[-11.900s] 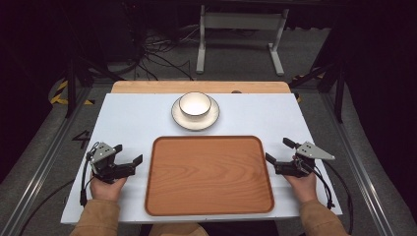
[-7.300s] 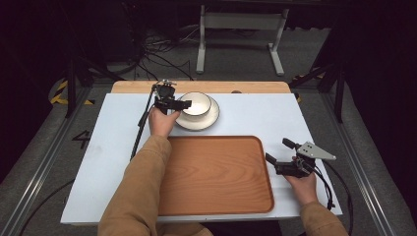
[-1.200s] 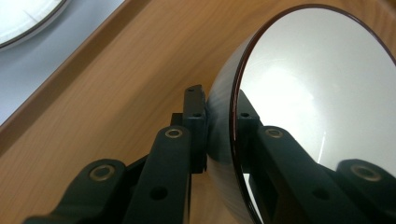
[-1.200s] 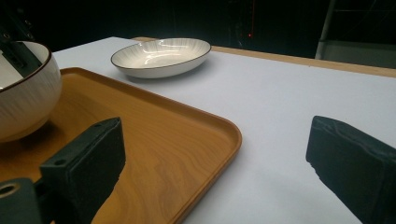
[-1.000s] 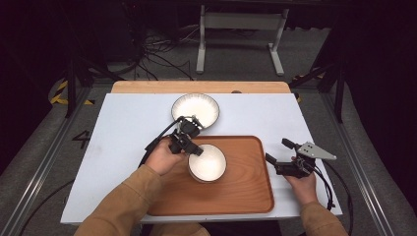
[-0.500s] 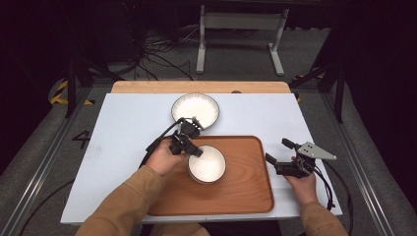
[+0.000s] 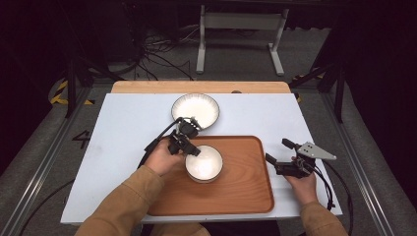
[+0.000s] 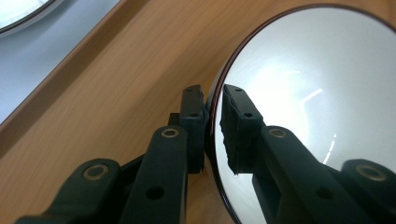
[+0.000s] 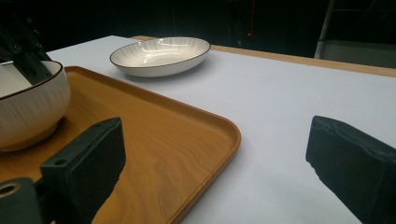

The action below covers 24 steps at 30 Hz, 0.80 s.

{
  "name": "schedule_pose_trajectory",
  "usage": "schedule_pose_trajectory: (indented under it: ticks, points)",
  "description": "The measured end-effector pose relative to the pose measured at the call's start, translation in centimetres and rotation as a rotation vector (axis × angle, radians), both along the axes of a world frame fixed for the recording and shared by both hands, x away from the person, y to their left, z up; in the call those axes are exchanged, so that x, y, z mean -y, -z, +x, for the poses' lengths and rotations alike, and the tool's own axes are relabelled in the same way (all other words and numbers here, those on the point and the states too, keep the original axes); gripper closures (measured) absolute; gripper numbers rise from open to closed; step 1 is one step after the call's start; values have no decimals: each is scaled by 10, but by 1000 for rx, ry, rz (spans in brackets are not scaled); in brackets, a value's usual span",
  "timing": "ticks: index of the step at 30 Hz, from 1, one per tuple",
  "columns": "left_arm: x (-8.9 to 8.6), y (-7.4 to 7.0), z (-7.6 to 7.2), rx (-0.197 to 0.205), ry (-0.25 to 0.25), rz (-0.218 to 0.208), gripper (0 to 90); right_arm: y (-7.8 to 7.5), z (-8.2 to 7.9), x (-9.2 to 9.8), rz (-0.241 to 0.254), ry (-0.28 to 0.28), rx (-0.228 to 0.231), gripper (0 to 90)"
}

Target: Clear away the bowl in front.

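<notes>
On tray point(image 7: 246, 187) | left tool point(image 8: 212, 109) pinches bowl point(image 7: 204, 163) rim | no legible writing

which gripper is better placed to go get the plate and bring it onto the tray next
Probably the left. The left gripper is clamped on the rim of the bowl, which rests on the tray, and sits just in front of the plate. The right gripper, open, rests off the tray's right edge, farther away.

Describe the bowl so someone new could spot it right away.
Start at the wooden tray on the near half of the white table. The white bowl sits in the tray's far-left part, its rim pinched by the left hand-held gripper. Unlike the shallow, wider plate beyond the tray, it is deep, with steep sides and a thin dark rim.
</notes>
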<state>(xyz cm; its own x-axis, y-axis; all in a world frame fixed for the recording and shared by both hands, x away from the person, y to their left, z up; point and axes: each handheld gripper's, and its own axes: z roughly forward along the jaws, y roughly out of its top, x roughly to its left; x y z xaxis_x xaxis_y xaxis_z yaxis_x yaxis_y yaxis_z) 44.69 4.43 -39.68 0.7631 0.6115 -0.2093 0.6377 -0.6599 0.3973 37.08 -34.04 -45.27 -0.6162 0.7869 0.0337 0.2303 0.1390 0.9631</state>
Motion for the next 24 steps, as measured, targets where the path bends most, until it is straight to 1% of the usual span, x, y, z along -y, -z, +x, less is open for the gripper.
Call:
schedule_pose_trajectory:
  ticks: [2, 3, 4, 5, 7, 9, 10, 11, 12, 13, 15, 18, 20, 22, 24]
  points:
    - [-1, -2, -1, 3, 0, -9, 779, 0, 0, 0, 1, 0, 0, 53]
    - [-2, -4, -1, 11, 7, -19, 762, 0, 0, 0, 0, -1, 1, 53]
    - [-2, -4, -1, 11, 7, -19, 740, 0, 0, 0, 0, -1, 1, 53]
    - [-2, -6, -2, 16, 6, -28, 740, 0, 0, 0, 0, 1, 2, 53]
    - [-5, -12, -6, 44, 14, -43, 701, 0, 0, 0, 0, -1, 1, 53]
    - [-8, -16, -9, 59, 15, -59, 663, 0, 0, 0, 0, 1, -1, 53]
    - [-10, -20, -11, 74, 21, -72, 642, 0, 0, 0, 0, -1, 1, 53]
    - [-10, -20, -11, 74, 21, -72, 623, 0, 0, 0, 0, -1, 1, 53]
    - [-12, -23, -13, 92, 31, -84, 623, 0, 0, 0, 2, 1, -1, 53]
    - [-15, -28, -17, 111, 27, -102, 575, 0, 0, 0, 2, 1, -1, 53]
    - [-18, -33, -20, 135, 32, -116, 560, 0, 0, 0, 2, 1, -1, 53]
    - [-22, -38, -26, 163, 25, -137, 510, 0, 0, 0, 6, 1, -2, 53]
    - [-25, -41, -29, 172, 25, -158, 486, 0, 0, 0, 3, -1, 0, 53]
    - [-28, -44, -33, 180, 40, -179, 439, 0, 0, 0, 5, -1, -1, 53]
    - [-32, -46, -36, 187, 39, -197, 397, 0, 1, 0, 4, -1, 0, 53]
